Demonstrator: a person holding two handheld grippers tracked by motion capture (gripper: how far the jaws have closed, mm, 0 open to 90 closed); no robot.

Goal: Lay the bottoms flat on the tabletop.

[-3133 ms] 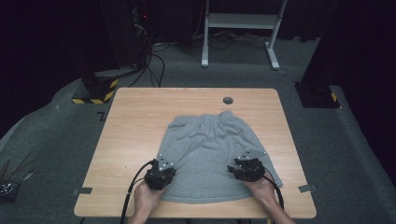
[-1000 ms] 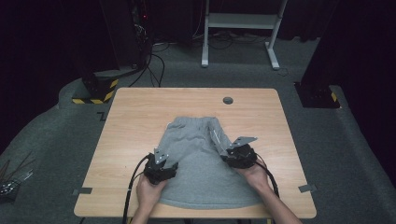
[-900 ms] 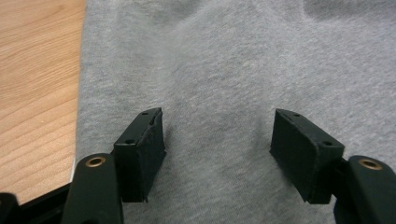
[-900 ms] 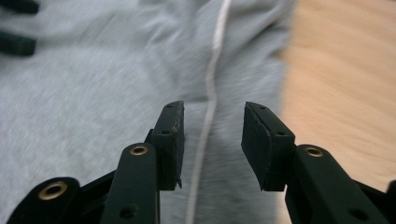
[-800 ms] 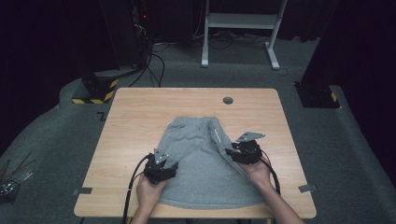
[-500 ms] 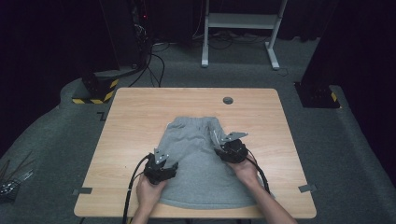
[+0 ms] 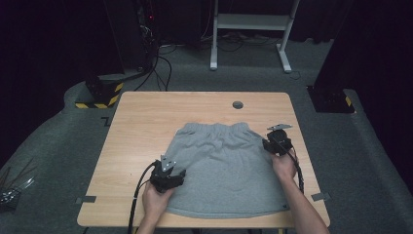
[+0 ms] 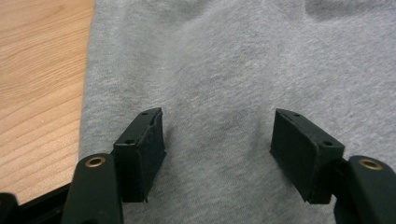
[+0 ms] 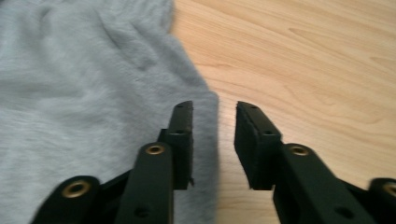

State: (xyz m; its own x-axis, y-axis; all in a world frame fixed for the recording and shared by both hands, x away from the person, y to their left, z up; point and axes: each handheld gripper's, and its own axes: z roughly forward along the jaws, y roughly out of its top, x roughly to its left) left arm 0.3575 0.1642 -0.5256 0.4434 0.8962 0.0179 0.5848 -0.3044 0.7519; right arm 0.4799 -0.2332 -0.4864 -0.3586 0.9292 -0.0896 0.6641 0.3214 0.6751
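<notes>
- The grey shorts [image 7: 224, 168] lie flat on the wooden table [image 7: 141, 126], spread over its middle and near half, waistband toward twelve o'clock and hem close to the table's near edge.
- The left gripper [image 7: 168, 176] rests on the shorts' eight o'clock part, just inside their left edge. In the left gripper view its jaws stand wide apart over plain grey cloth [image 8: 224, 93], clamping nothing, with bare wood at nine o'clock.
- The right gripper [image 7: 276, 142] sits at the shorts' three o'clock edge. In the right gripper view the jaws are part open with a narrow gap, straddling the cloth's border [image 9: 93, 93]: one jaw over fabric, the other over wood, gripping nothing.
- A small dark round hole [image 7: 237, 105] marks the table at twelve o'clock, beyond the waistband.
</notes>
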